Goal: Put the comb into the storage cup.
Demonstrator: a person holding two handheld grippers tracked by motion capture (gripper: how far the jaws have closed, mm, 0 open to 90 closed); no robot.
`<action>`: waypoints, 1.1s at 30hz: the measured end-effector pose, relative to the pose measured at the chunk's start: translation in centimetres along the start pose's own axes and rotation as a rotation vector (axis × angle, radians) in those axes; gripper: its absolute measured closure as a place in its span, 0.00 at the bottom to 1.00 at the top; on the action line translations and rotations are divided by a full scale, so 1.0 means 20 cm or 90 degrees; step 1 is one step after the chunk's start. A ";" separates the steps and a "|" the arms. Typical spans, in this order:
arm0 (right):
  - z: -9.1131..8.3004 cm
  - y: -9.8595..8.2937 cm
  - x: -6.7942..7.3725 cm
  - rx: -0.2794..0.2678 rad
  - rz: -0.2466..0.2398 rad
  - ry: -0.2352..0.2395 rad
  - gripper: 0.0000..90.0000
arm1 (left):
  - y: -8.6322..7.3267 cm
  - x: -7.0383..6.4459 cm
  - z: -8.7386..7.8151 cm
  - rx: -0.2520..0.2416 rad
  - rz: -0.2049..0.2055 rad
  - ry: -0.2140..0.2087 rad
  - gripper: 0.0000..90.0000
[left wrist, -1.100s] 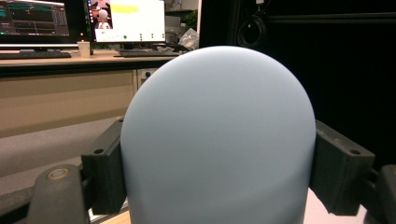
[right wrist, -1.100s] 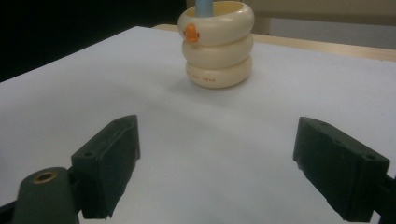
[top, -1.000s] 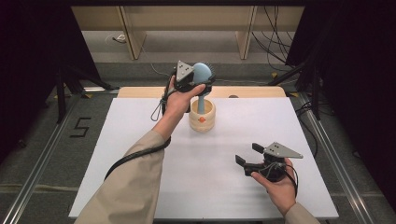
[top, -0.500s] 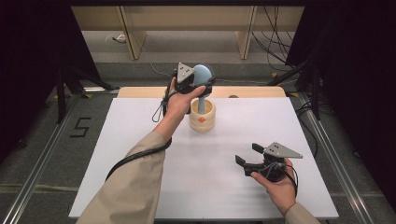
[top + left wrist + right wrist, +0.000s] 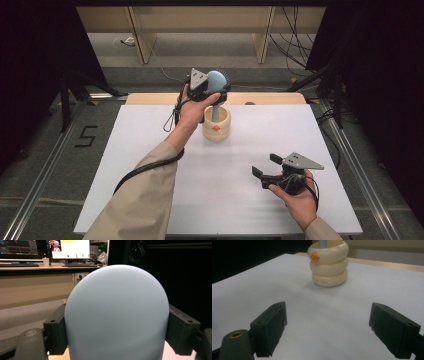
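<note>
**A:** ok so what's the left gripper (image 5: pixel 212 89) up to? Looks like it's got something blue.

**B:** yep, it's clamped on the brush (image 5: pixel 216 82), a pale blue domed head, one jaw on each side of it. In the left gripper view the head (image 5: pixel 116 312) sits right between the two black jaws, both touching it.

**A:** and where's the brush sitting?

**B:** handle runs straight down into the cup (image 5: pixel 216 124), a cream ribbed thing with a small orange mark on the side. It stands near the far edge of the table (image 5: pixel 150 150), about the middle.

**A:** right one?

**B:** right gripper (image 5: pixel 267 167) is let go, jaws spread wide with nothing between them. It's low over the near right part of the table, well apart from the cup. From the right gripper view you can see the cup (image 5: pixel 329 263) farther off, upright.
</note>
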State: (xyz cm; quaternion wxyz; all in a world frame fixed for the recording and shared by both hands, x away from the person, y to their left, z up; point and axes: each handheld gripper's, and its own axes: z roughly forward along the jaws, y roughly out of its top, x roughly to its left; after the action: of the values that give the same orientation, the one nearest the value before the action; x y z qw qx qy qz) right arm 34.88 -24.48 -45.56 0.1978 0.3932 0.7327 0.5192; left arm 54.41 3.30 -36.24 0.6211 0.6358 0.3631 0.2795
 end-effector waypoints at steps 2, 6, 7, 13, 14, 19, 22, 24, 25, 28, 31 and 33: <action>0.00 0.00 0.00 0.000 0.000 0.001 0.18 | 0.00 0.00 0.00 -0.001 -0.002 0.000 0.22; 0.00 0.00 0.00 0.000 0.000 0.000 0.18 | -0.01 0.00 0.00 0.001 -0.002 0.001 0.22; 0.00 0.00 0.00 0.000 -0.001 0.000 0.18 | -0.01 0.00 0.00 0.001 -0.003 0.002 0.22; 0.00 0.00 0.00 0.000 -0.001 0.001 0.18 | -0.02 0.00 0.01 0.003 -0.004 0.003 0.22; 0.00 0.00 0.00 0.000 -0.001 0.001 0.18 | -0.02 0.00 0.01 0.003 -0.004 0.004 0.22; 0.00 0.00 0.00 0.000 0.000 0.001 0.18 | -0.03 0.01 0.01 0.005 -0.007 0.007 0.22; 0.00 0.00 0.00 0.001 0.000 0.001 0.18 | -0.04 0.01 0.01 0.006 -0.007 0.008 0.22; 0.00 0.00 0.00 0.001 0.000 0.001 0.18 | -0.04 0.00 0.01 0.007 -0.006 0.008 0.22; 0.00 0.00 0.00 0.001 -0.001 0.002 0.18 | -0.04 0.00 0.01 0.007 -0.006 0.008 0.22; 0.00 0.00 0.00 0.001 0.000 0.001 0.18 | -0.04 0.00 0.02 0.007 -0.004 0.008 0.22; 0.00 0.00 0.00 0.002 -0.001 0.002 0.18 | -0.05 0.00 0.02 0.007 -0.004 0.009 0.22; 0.00 0.00 0.00 0.002 -0.002 0.002 0.18 | -0.05 0.00 0.02 0.007 -0.004 0.008 0.22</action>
State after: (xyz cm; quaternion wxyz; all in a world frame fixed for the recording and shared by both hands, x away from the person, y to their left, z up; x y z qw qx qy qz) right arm 34.88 -24.46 -45.59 0.1967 0.3914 0.7343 0.5186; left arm 54.57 2.98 -37.32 0.6163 0.6362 0.3703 0.2797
